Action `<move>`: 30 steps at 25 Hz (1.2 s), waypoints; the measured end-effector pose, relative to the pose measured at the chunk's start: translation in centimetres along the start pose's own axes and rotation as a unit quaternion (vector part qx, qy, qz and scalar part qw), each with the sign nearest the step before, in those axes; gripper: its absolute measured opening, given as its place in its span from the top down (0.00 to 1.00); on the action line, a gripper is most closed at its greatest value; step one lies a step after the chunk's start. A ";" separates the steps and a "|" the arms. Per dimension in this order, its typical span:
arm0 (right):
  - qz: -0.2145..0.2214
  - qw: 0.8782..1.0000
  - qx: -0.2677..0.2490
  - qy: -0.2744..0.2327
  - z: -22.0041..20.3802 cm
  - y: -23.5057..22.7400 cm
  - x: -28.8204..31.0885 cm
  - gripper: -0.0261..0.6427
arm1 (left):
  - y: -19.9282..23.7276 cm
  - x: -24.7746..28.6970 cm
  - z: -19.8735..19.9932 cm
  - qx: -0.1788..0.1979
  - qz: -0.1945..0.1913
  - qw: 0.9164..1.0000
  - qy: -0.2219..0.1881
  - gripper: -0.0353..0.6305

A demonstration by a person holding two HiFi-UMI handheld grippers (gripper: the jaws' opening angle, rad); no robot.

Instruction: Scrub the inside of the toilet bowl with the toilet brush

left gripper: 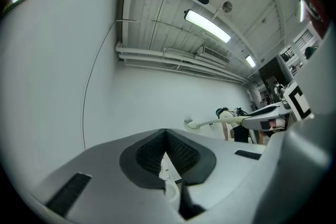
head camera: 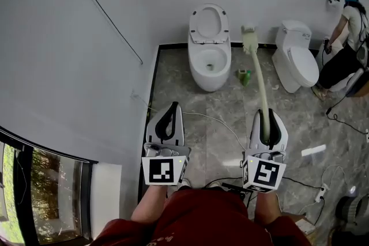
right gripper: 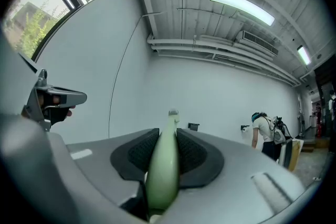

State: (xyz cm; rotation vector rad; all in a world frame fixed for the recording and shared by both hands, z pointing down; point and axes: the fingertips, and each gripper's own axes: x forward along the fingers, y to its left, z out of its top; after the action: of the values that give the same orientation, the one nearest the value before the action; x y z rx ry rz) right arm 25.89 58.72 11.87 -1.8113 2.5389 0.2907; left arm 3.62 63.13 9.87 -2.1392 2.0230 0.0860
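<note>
The left tongs (head camera: 172,108) are pressed together, pad on pad, with nothing between them. Only the head view shows the toilet (head camera: 210,66), its lid (head camera: 208,23) raised against the wall (head camera: 86,37). The right tongs (head camera: 266,116) are clamped on the handle of the brush (head camera: 260,75). The brush's long axis runs straight ahead from the person, bristle head foremost. The head is in the air just right of the toilet; the left gripper view shows the brush side-on.

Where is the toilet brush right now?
Head view, right side: the toilet brush is clamped in the right gripper, its head raised between the open toilet and the closed toilet.
</note>
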 end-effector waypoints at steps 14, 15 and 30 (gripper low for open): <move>0.003 1.000 0.011 0.027 -3.9 -4.9 -0.6 0.79 | -6.3 2.9 -2.6 -0.009 -0.021 0.999 0.034 0.94; 0.002 1.000 0.011 0.029 -4.1 -5.3 -0.3 0.79 | -6.4 3.4 -2.7 -0.011 -0.022 0.999 0.035 0.94; 0.011 0.999 -0.027 0.046 -5.7 -3.5 12.0 0.79 | -1.2 15.1 -6.5 -0.025 -0.025 0.999 0.028 0.94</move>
State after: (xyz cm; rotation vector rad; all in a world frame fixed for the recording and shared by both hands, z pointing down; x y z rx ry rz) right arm 25.79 45.45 15.58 -1.8593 2.6374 0.2846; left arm 5.18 47.21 13.72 -2.2467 2.0168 0.0707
